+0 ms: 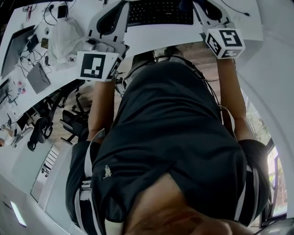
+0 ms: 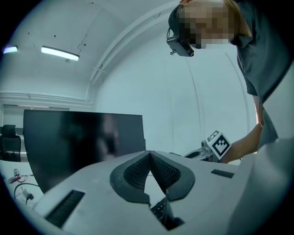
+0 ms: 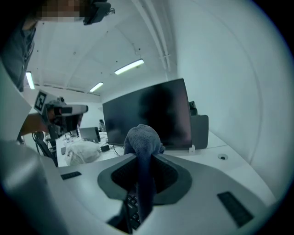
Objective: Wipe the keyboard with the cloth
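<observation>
Your right tongs (image 3: 144, 157) are clamped on the cloth (image 3: 143, 137). A blue-grey wad bulges above the tips, and a tail hangs down between the jaws over the keys. Your left tongs (image 2: 149, 154) are pressed together, tips meeting, with nothing between them. The keyboard (image 1: 160, 12) lies flat on the white desk (image 1: 151, 36) in front of the dark monitor (image 3: 148, 114). In the head view one of your tongs sits at each end of it, left at the left and right at the right. I cannot tell whether the cloth touches the keys.

The cloth looks soft, light and limp, so expect it to fold and trail rather than push. Your hold crosses its middle, which seems sound: the loose tail can do the wiping and the wad keeps it from slipping out. Keep the squeeze firm, because a limp cloth will likely creep free when it catches on key edges.

The keyboard looks light and likely to skate on the smooth desk. If it does, steady it with your empty left tongs against the rigid frame at its left end, not on the keys.
</observation>
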`<state>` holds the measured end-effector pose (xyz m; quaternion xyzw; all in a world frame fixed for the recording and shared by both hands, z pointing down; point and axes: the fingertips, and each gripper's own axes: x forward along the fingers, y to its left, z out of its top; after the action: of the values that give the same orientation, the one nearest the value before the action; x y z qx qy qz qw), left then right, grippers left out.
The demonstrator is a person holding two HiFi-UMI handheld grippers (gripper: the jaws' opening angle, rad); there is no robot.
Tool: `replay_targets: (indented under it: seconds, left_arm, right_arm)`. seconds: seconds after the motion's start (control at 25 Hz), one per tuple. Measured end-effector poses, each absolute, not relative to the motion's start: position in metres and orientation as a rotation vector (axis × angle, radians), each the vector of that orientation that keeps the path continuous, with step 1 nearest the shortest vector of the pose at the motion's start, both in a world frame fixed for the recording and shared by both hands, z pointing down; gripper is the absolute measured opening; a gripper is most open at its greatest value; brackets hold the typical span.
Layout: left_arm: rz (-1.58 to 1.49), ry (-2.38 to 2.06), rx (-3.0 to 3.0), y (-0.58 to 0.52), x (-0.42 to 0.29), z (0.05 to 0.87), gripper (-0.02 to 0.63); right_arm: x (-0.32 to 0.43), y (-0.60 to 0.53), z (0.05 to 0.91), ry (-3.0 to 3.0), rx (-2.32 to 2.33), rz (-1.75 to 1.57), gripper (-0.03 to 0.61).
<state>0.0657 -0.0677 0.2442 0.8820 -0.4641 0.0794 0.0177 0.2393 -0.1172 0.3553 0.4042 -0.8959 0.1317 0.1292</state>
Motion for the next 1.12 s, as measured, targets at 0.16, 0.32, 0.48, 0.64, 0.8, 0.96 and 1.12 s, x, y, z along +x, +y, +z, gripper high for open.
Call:
replay_targets:
  seconds: [0.16,0.32,0.48,0.64,0.8,0.96,1.12]
  left_arm:
    - [0.293,-1.458,2.707,-0.064,0.055,0.249,0.006]
    - [0.333,-1.479,2.685,-0.062,0.045,0.252,0.005]
    - [0.360,-1.466,2.666,-0.057,0.039,0.260,0.005]
    - [0.368,-1.444,2.661,-0.056,0.042,0.265,0.006]
    - [0.356,-1.440,2.657,-0.060,0.040,0.269,0.006]
    - [0.364,-1.424,2.649,-0.060,0.043,0.276,0.006]
    - [0.376,-1.418,2.664,-0.063,0.045,0.274,0.006]
  right_arm:
    - [0.249,-0.132,0.442,-2.410,1.224,0.410,0.071]
    - [0.246,-0.114,0.544,-2.164,1.116,0.408,0.071]
    - [0.213,-0.086,0.578,-2.135,0.954,0.258,0.071]
    - [0.218,-0.092,0.576,-2.158,0.890,0.321,0.071]
    - [0.265,-0.117,0.575,-2.037,1.121,0.437,0.071]
    - [0.197,-0.071,0.582,-2.166,0.801,0.294,0.071]
    - [0.182,-0.057,0.584,-2.229,0.720,0.385,0.071]
